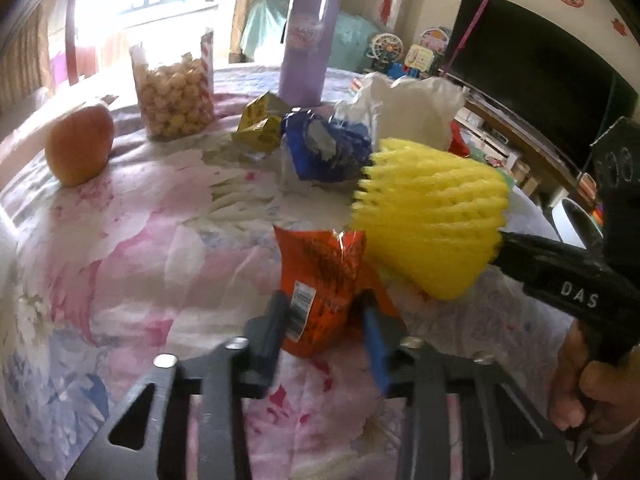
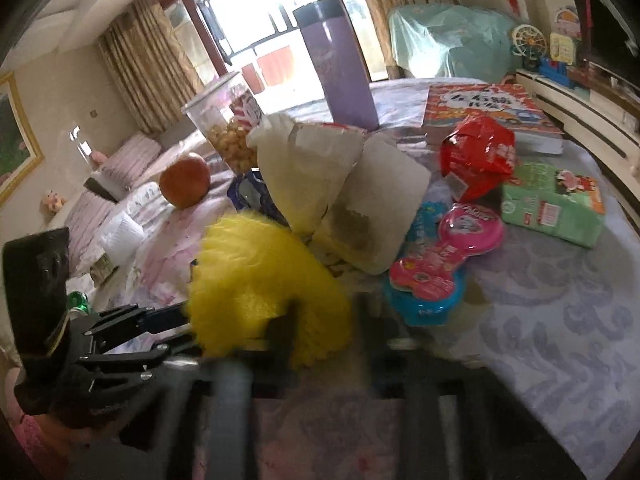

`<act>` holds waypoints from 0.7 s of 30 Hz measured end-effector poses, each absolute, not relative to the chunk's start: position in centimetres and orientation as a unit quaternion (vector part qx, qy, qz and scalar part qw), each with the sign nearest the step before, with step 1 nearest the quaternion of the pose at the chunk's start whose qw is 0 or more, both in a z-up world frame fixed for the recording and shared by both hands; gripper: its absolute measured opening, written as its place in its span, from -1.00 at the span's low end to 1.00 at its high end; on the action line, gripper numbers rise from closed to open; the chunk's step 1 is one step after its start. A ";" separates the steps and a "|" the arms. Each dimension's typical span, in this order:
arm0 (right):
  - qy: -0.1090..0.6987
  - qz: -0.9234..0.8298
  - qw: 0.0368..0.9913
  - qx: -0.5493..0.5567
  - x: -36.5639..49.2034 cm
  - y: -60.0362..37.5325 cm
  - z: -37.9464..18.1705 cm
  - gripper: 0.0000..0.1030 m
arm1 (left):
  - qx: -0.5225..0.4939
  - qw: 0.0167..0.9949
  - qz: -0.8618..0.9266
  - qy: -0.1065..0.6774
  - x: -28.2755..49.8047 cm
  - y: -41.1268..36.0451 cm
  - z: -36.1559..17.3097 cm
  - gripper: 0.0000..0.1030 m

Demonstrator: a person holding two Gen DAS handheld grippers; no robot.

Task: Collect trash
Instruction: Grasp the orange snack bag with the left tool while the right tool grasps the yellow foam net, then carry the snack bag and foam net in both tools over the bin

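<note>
Gripping an orange snack bag at lower centre, the left gripper is clamped; the right gripper pinches yellow foam netting; other wrappers remain uncollected.

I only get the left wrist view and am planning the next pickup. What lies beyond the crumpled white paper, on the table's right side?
Observer: A crumpled red foil wrapper, in front of a picture book.
Operator: Anything near the right gripper?
Observer: A pink-and-blue toy package lies just right of it.
Operator: And further right?
Observer: A green carton, lying flat on the cloth.
</note>
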State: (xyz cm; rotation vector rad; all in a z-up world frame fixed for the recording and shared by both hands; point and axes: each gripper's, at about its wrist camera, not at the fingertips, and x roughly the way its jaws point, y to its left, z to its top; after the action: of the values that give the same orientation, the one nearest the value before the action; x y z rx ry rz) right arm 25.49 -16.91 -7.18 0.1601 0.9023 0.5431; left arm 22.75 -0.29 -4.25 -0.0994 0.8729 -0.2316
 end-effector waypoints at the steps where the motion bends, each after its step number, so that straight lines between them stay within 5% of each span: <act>1: 0.427 0.259 0.863 0.077 25.4 -16.9 -7.1 -0.73 | -0.047 0.900 -0.113 0.419 22.7 -0.3 -4.2 -0.58; 21: 0.397 0.176 0.891 0.135 16.3 -27.4 -3.7 -0.77 | -0.033 0.902 -0.187 0.387 17.3 -5.6 -0.9 -0.75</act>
State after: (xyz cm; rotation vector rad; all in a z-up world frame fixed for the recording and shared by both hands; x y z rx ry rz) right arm 16.32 -27.41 -3.71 0.2809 0.8236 0.3649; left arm 17.33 -5.62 -0.85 -0.0678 0.7999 -0.3863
